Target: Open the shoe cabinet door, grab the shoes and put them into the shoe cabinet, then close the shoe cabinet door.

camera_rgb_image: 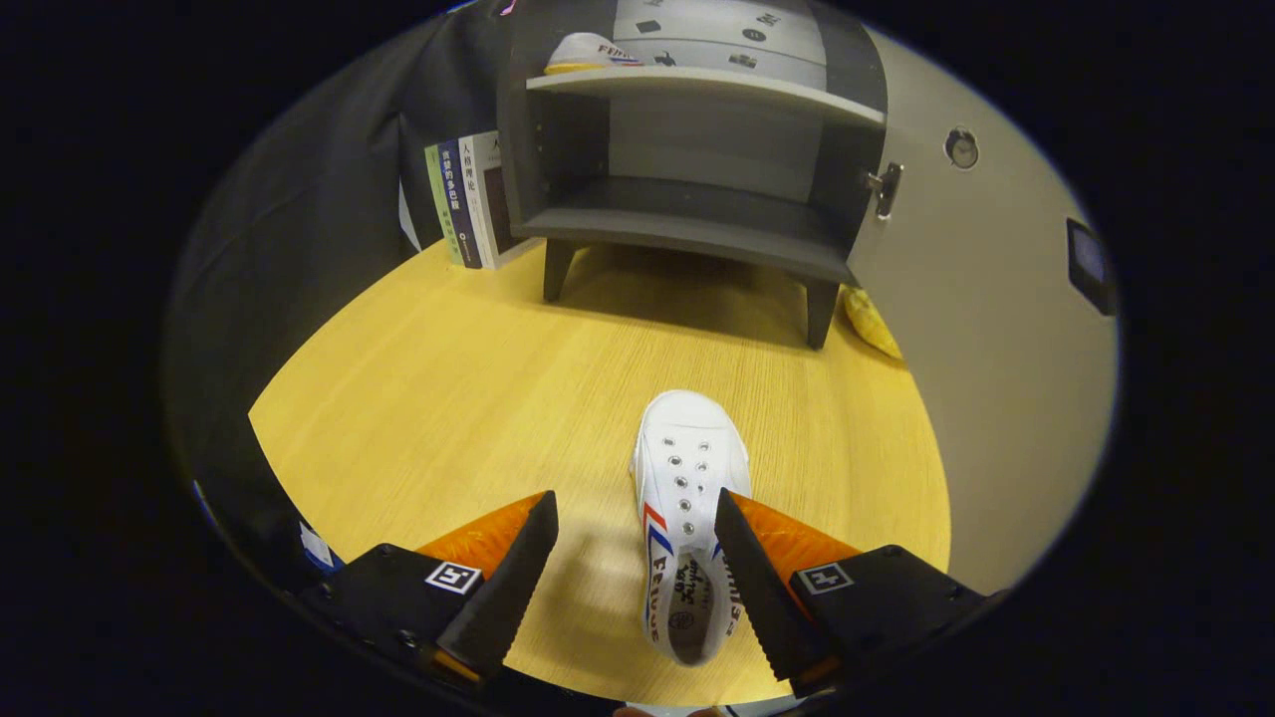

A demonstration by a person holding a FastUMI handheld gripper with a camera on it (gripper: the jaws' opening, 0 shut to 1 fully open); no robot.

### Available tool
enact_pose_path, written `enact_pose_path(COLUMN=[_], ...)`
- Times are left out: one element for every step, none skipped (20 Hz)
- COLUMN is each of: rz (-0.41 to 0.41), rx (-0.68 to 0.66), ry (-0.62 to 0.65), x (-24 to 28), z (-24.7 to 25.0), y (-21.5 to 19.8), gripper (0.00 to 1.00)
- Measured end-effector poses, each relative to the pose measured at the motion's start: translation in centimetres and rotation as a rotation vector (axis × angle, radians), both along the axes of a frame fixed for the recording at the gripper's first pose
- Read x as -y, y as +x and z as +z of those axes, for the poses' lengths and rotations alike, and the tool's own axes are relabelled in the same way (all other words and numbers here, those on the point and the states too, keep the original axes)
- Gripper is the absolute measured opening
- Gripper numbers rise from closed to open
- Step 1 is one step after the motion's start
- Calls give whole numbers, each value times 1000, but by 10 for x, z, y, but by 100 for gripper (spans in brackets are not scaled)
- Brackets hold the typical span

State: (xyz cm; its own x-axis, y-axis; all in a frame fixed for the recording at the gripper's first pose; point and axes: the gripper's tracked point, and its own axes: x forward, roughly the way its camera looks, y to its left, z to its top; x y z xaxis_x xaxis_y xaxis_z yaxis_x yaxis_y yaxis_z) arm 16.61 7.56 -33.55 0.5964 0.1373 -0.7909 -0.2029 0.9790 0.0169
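A white canvas shoe (687, 498) with red and blue stripes lies on the wooden table (448, 398), toe pointing toward the cabinet. My gripper (637, 513) is open just above it: the shoe's heel half sits between the fingers, close against the right finger (747, 568), with a wide gap to the left finger (508, 578). Beyond the shoe stands the grey shoe cabinet (687, 149) on short legs, its door (996, 329) swung open to the right. A second matching shoe (588, 52) rests on the cabinet's upper shelf. The lower shelf (687, 224) is bare.
Several books (466, 199) stand upright left of the cabinet against the dark cloth wall. A yellow object (872, 324) lies on the table behind the cabinet's right leg, next to the open door. The door carries a latch (885, 187) near its inner edge.
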Motion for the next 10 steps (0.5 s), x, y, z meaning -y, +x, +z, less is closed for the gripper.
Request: enact_pose_path(rz=[3, 4, 3, 7, 14, 21, 31, 36, 35, 27], rx=[-10, -21, -32, -37, -47, -59, -78, -84, -77, -72], ry=[-6, -15, -30, -33, -31, -29, -35, -56, -84, -105], x=[1, 2, 4, 4, 3, 2, 2, 5, 9, 14], z=[-7, -16, -21, -26, -30, -36, -43, -46, -48, -50], y=[3, 4, 6, 9, 10, 9, 8, 8, 10, 11], gripper=[99, 99, 99, 99, 99, 99, 99, 95, 84, 74])
